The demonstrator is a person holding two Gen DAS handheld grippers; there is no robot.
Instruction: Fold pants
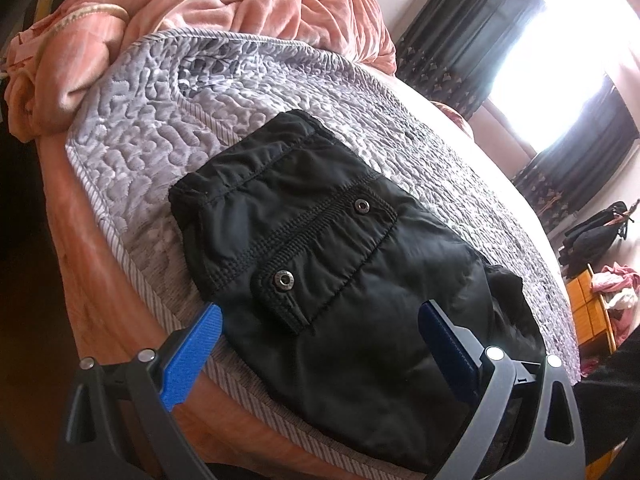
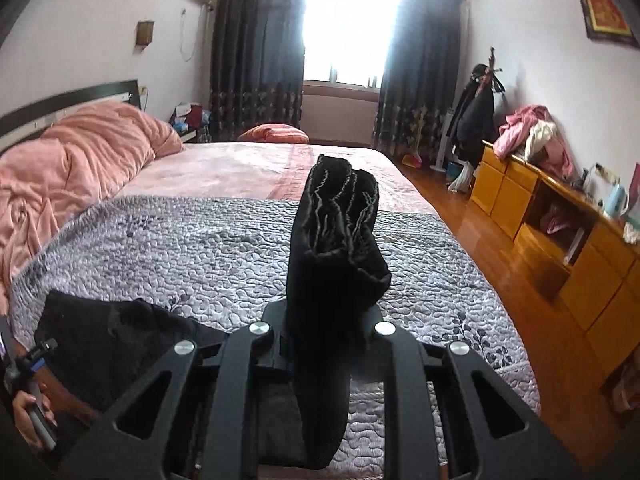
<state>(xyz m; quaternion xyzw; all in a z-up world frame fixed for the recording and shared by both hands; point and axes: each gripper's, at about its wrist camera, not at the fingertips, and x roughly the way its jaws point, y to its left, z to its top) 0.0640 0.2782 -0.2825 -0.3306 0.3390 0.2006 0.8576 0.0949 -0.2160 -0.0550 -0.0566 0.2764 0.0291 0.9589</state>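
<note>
The black pants (image 1: 332, 264) lie folded on the grey quilted bedspread (image 1: 152, 128), with a snap-button pocket flap facing up. My left gripper (image 1: 320, 312) is open, its blue pads (image 1: 192, 352) standing on either side of the bundle's near end without pressing it. In the right wrist view my right gripper (image 2: 324, 320) is shut on a layered end of the pants (image 2: 336, 232), which sticks up between the jaws and hides the fingertips. The rest of the pants (image 2: 112, 340) lies low at the left.
A pink duvet (image 2: 76, 156) is heaped at the head of the bed. The bed's near edge (image 1: 100, 312) runs just below the pants. A wooden dresser (image 2: 560, 224) and wood floor (image 2: 480, 240) are to the right. A hand (image 2: 32, 416) holds the left gripper's handle.
</note>
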